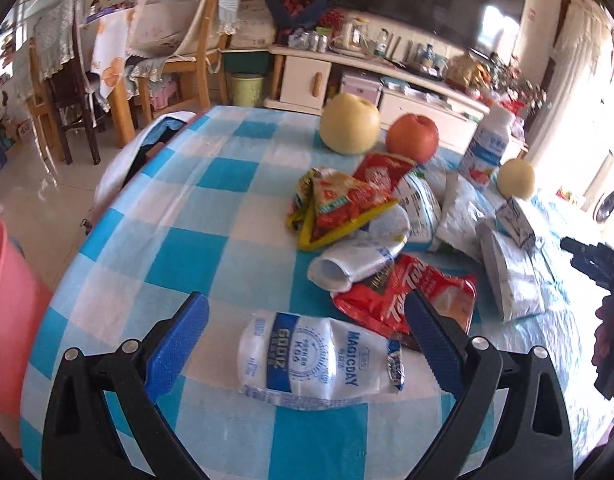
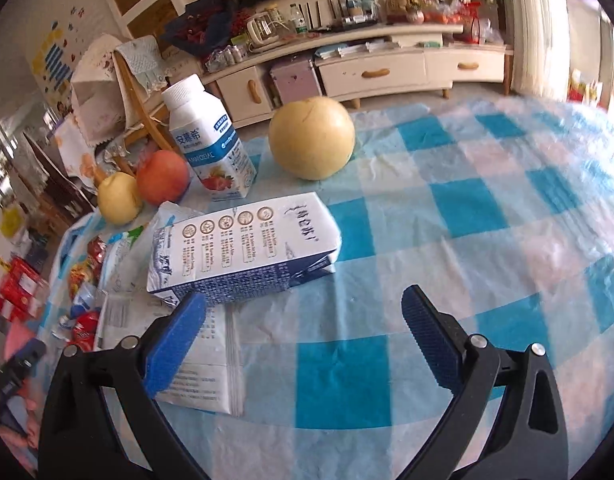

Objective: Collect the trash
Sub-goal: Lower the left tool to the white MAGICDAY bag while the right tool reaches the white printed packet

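My left gripper point(image 1: 307, 312) is open above a white and blue MAGICDAY wrapper point(image 1: 311, 360) that lies flat between its fingers on the checked cloth. Behind it lie a red snack bag point(image 1: 403, 296), a triangular yellow and red packet point(image 1: 343, 208) and several white wrappers point(image 1: 511, 276). My right gripper point(image 2: 303, 312) is open and empty. A white and blue milk carton point(image 2: 243, 248) lies on its side just ahead of its left finger, on a flat white wrapper point(image 2: 203, 364).
A pink bin point(image 1: 7, 304) stands at the table's left edge. Two pears point(image 1: 350, 123) point(image 1: 517, 179), an apple point(image 1: 412, 138) and an upright yogurt bottle point(image 1: 487, 148) stand at the back of the table point(image 1: 187, 208). The right gripper shows at the left wrist view's right edge point(image 1: 599, 264).
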`<move>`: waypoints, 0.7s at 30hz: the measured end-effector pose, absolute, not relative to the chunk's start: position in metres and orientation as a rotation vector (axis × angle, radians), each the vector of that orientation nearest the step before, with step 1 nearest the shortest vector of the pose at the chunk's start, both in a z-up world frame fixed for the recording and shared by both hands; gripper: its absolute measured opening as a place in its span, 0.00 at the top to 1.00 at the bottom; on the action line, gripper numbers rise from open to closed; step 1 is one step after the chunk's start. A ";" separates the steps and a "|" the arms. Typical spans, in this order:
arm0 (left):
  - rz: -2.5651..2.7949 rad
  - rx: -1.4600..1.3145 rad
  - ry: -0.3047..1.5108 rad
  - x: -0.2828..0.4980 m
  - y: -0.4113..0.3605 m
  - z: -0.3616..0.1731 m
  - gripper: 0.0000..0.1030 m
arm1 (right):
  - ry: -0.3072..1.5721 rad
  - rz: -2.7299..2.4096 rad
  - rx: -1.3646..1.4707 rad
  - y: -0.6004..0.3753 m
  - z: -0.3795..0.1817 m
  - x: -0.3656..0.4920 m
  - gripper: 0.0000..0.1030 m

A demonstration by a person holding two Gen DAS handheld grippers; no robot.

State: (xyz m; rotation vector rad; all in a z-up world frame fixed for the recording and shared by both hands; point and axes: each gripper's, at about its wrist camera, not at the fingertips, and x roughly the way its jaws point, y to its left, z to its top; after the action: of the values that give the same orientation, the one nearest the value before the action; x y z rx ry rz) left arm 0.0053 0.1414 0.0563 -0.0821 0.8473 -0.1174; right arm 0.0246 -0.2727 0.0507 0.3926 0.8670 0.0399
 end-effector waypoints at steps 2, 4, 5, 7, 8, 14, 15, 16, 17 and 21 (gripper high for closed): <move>-0.143 -0.073 0.863 0.005 0.136 0.053 0.06 | 0.883 0.079 0.417 -0.267 0.047 0.026 0.04; -0.148 -0.057 0.880 0.006 0.132 0.049 0.06 | 0.898 0.121 0.410 -0.254 0.044 0.027 0.04; -0.149 -0.046 0.890 0.006 0.130 0.047 0.06 | 0.906 0.142 0.403 -0.247 0.043 0.027 0.04; -0.157 -0.042 0.909 0.007 0.128 0.042 0.06 | 0.923 0.193 0.379 -0.230 0.040 0.029 0.04; -0.162 -0.040 0.917 0.007 0.127 0.041 0.06 | 0.926 0.207 0.369 -0.225 0.040 0.030 0.04; -0.123 0.062 0.922 0.006 0.117 0.034 0.06 | 0.952 0.256 0.250 -0.194 0.036 0.031 0.04; -0.110 0.070 0.933 0.007 0.118 0.032 0.06 | 0.957 0.251 0.218 -0.189 0.036 0.030 0.04; -0.101 0.066 0.947 0.007 0.120 0.030 0.06 | 0.960 0.258 0.203 -0.185 0.036 0.030 0.04; -0.094 0.049 0.965 0.009 0.123 0.027 0.06 | 0.964 0.279 0.202 -0.180 0.037 0.029 0.04; -0.031 0.044 1.000 0.012 0.134 0.022 0.06 | 0.987 0.376 0.235 -0.161 0.037 0.021 0.04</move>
State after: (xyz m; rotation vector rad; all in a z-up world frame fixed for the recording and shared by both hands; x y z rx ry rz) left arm 0.0118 0.1338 0.0225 0.0435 1.0004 -0.0306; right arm 0.0210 -0.1607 0.0369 0.2347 0.9873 0.3757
